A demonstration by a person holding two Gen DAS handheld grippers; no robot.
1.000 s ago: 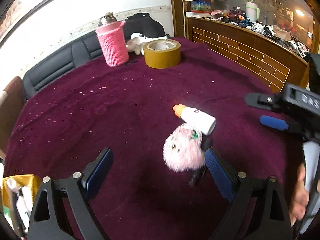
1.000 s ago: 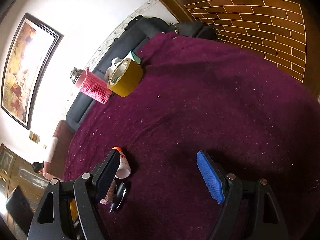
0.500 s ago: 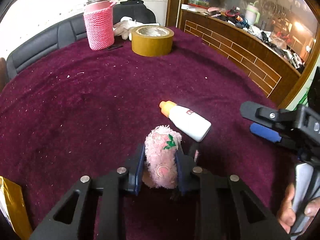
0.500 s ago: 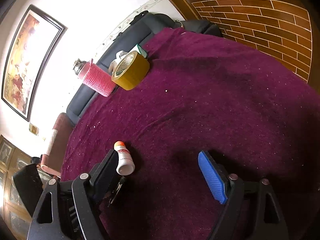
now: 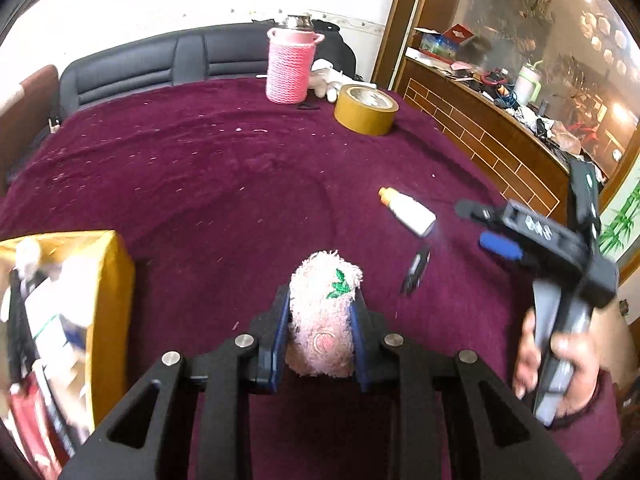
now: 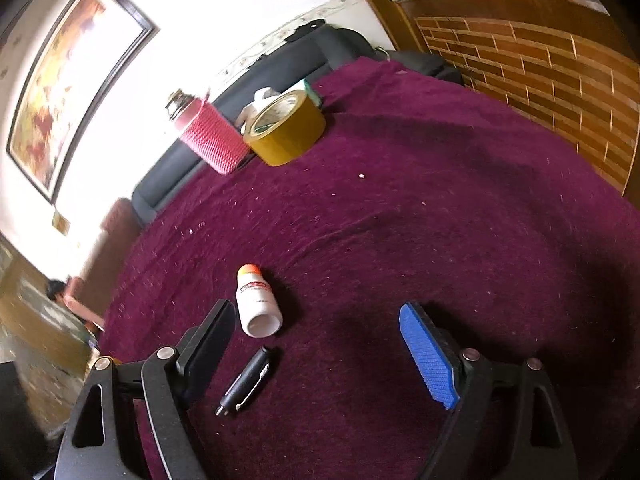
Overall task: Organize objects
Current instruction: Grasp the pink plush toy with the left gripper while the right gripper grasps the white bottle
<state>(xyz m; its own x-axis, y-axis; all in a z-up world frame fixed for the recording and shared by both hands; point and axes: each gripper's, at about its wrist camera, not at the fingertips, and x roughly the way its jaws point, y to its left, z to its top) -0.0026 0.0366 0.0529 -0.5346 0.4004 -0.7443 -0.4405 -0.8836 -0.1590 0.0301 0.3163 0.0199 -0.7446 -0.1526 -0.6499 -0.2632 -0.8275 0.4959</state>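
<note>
Deep purple velvety cloth (image 5: 208, 168) covers the round table, with a black padded bench along the far wall and a brick-patterned wooden counter on the right; at the near left edge stands a yellow open-topped box (image 5: 108, 280) already crowded with small items, blurred in the left wrist view.

Carrying looks to be the step in hand: the left gripper (image 5: 320, 320) is clamped narrow on a fluffy pink plush toy with a green embroidered leaf (image 5: 324, 304), squeezed between both blue pads and apparently clear of the cloth; judged from the layout, the next move calls for swinging it left over the yellow box and letting go above a free spot, without knocking what sits inside.

Pose: the left gripper pitches forward and down over the near middle of the table; the right gripper (image 6: 320, 344) also tilts down, jaws wide and holding nothing, hovering just above a black clip pen (image 6: 244, 384) with a white plastic bottle with an orange cap (image 6: 256, 304) lying just beyond; in the left wrist view a hand (image 5: 560, 368) grips its handle at the near right; a pick of pen or bottle seems likely to follow.

Far off stand a pink knitted-sleeve flask (image 5: 288, 66) and a tan roll of tape (image 5: 366, 108), near each other.
</note>
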